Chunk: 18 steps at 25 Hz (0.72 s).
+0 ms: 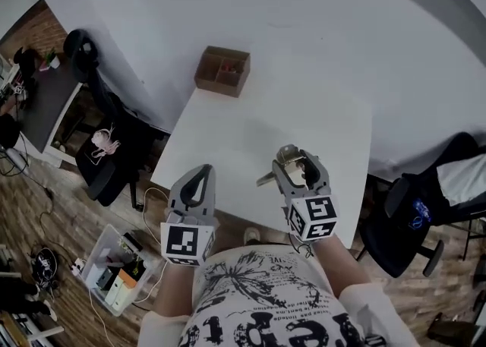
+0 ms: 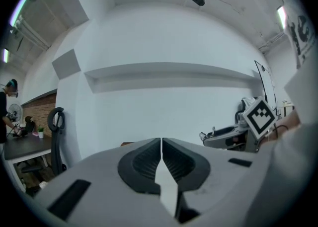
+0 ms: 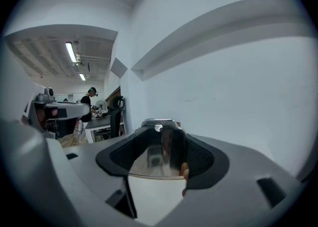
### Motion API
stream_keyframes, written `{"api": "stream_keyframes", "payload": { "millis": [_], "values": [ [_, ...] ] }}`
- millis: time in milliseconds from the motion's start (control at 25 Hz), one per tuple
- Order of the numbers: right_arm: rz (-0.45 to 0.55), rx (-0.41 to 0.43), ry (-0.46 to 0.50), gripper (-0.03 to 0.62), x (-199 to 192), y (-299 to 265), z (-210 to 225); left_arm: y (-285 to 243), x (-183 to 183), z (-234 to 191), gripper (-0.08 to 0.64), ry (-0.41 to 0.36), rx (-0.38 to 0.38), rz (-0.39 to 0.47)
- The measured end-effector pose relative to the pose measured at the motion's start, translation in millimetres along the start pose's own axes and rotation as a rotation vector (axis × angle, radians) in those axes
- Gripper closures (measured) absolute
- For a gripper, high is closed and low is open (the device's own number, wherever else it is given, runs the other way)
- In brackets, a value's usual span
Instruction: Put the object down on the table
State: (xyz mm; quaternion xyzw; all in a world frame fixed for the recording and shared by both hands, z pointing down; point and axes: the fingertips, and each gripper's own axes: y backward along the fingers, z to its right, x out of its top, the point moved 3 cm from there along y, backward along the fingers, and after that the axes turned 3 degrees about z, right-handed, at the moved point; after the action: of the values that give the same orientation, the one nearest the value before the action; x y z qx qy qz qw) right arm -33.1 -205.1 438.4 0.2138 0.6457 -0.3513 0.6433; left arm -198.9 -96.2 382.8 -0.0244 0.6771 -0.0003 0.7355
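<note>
A shiny metal object (image 1: 287, 159), round with a short handle sticking out to the left, is held over the near part of the white table (image 1: 250, 133). My right gripper (image 1: 298, 162) is shut on it. In the right gripper view the mirror-like metal object (image 3: 155, 159) fills the gap between the jaws of the right gripper (image 3: 160, 132). My left gripper (image 1: 200, 177) hovers by the table's near left edge, shut with nothing in it. In the left gripper view the left gripper (image 2: 161, 144) has its jaws pressed together, and the right gripper (image 2: 224, 139) shows off to the right.
A small wooden box (image 1: 222, 70) stands at the table's far edge. Black office chairs stand to the left (image 1: 106, 163) and right (image 1: 421, 212) of the table. A plastic bin (image 1: 118, 266) lies on the floor at lower left. A dark desk (image 1: 45, 102) is at far left.
</note>
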Motion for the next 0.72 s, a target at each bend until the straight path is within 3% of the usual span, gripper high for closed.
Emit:
{"api": "stream_keyframes", "payload": {
  "millis": [280, 720],
  "values": [
    [-0.057, -0.115, -0.019, 0.313, -12, -24, 40, -59, -16, -2, 0.548, 0.031, -0.095, -0.036],
    [-0.213, -0.336, -0.088, 0.313, -60, -58, 73, -141, -36, -8, 0.548, 0.044, -0.337, -0.073]
  ]
}}
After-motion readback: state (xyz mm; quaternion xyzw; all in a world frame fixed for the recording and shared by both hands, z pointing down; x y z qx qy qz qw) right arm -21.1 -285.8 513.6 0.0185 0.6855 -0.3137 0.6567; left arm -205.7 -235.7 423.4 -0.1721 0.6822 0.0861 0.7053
